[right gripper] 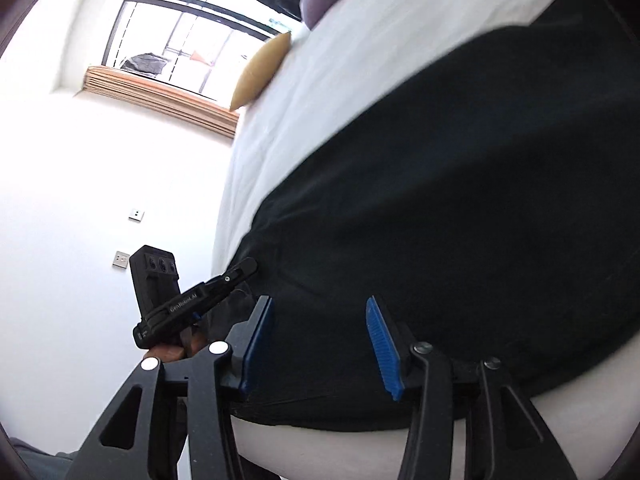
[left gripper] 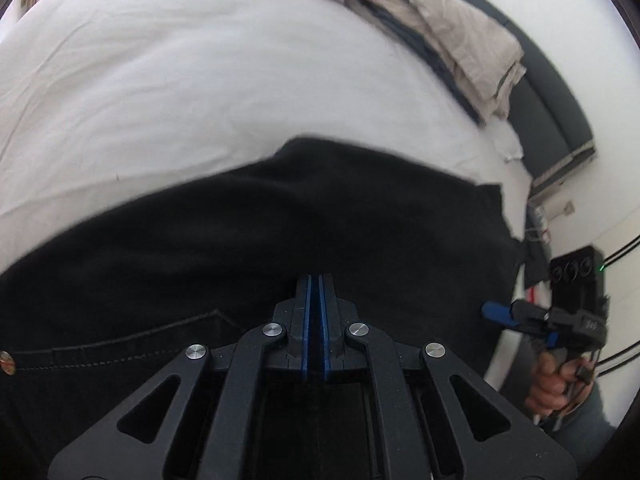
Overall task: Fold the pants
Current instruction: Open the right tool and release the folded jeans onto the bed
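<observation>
While the left hand-held gripper (left gripper: 316,280) pinches the black pants (left gripper: 280,232), the right hand-held gripper (right gripper: 320,308) hovers agape.

We see the left gripper (left gripper: 316,280): matte black linkage arms with triangular cutouts, four round silver screws at the pivots, thin blue pads lining the jaws. Right gripper (right gripper: 320,312): same black linkage, ribbed blue pads, two white-lit screws and two duller grey ones. In the left wrist view the right gripper (left gripper: 516,320) carries a black box with three round lenses and a green light, thin black cables nearby. Right hand (left gripper: 550,384): bare skin, grey sleeve. In the right wrist view the left gripper (right gripper: 240,270) bears white lettering.
</observation>
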### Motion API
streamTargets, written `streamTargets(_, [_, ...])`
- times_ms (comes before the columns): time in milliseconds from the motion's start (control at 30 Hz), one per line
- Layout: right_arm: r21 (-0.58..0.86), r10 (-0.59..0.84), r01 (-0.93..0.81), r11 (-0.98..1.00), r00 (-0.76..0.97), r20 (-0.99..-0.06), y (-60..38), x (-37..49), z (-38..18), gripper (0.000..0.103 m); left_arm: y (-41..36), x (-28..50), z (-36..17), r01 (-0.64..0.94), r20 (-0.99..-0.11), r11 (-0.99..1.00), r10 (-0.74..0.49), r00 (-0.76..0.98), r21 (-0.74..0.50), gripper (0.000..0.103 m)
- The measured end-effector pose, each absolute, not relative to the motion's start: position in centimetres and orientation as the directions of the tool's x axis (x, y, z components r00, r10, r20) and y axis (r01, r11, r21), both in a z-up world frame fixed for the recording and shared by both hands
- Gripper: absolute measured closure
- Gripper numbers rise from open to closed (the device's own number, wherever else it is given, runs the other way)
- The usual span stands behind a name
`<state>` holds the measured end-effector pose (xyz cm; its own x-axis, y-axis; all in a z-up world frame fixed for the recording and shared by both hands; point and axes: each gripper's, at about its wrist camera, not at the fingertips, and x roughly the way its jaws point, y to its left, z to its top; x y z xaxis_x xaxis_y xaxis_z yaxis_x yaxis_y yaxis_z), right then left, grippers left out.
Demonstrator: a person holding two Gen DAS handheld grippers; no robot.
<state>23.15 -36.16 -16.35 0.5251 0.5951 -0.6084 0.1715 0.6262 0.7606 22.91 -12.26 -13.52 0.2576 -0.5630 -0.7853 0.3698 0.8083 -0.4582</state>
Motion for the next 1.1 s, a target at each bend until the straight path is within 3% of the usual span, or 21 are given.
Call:
streamTargets(67, [0.792,0.596,0.205,0.576,0.557,-0.578,-38.9,23.2,-17.7,0.088,-9.8,22.1,-14.4,0.333,-0.712,0.759,-0.646,0.274,-0.56,0.099])
streamTargets(133, [0.819,0.548,0.272,0.505,0.632,-0.548,-42.4,22.9,-18.8,0.1,-6.4,21.4,-14.4,0.28,-0.684,0.754,-0.657,0.317,-0.595,0.099])
streamTargets(233, [0.872,0.432,0.347,0.344,0.766,-0.476,-48.6,21.5,-20.0,0.1,-2.2,20.4,-14.6,0.243,-0.661,0.75,-0.659,0.36,-0.615,0.099])
streamTargets(400, [0.75,0.133,0.518,0.41,0.78,-0.611,-56.6,20.5,-18.1,0.103,-0.6,19.7,-14.2,0.253,-0.688,0.788,-0.614,0.387,-0.562,0.099])
streamTargets(433, [0.72,0.059,0.56,0.41,0.771,-0.634,-58.5,19.6,-17.1,0.1,-0.7,19.6,-14.3,0.254,-0.692,0.792,-0.609,0.388,-0.555,0.099])
streamTargets(500, [0.724,-0.033,0.574,0.382,0.792,-0.61,-63.6,15.8,-14.3,0.078,-0.6,19.2,-14.1,0.258,-0.703,0.805,-0.592,0.395,-0.533,0.099])
streamTargets(533, [0.725,-0.077,0.581,0.37,0.797,-0.6,-64.7,14.6,-12.8,0.049,0.0,19.0,-13.7,0.256,-0.712,0.817,-0.576,0.402,-0.517,0.099])
streamTargets(567, [0.737,-0.097,0.566,0.37,0.812,-0.575,-66.3,12.9,-11.4,0.034,-0.1,18.7,-13.1,0.252,-0.724,0.835,-0.55,0.417,-0.489,0.099])
streamTargets(667, [0.819,0.064,0.422,0.388,0.874,-0.481,-66.6,10.6,-10.7,0.03,-2.0,17.4,-9.8,0.303,-0.684,0.822,-0.569,0.457,-0.483,0.099])
streamTargets(733, [0.843,0.15,0.405,0.353,0.865,-0.479,-66.5,9.4,-11.4,0.03,-3.2,16.5,-8.0,0.343,-0.63,0.777,-0.629,0.456,-0.527,0.099])
streamTargets(833, [0.841,0.153,0.468,0.271,0.842,-0.518,-65.2,7.7,-13.9,0.028,-6.9,16.9,-7.8,0.367,-0.598,0.723,-0.69,0.407,-0.585,0.099])
streamTargets(1100, [0.858,0.079,0.472,0.205,0.865,-0.495,-67.9,7.3,-15.1,0.033,-12.5,18.0,-14.3,0.293,-0.71,0.764,-0.644,0.285,-0.575,0.099])
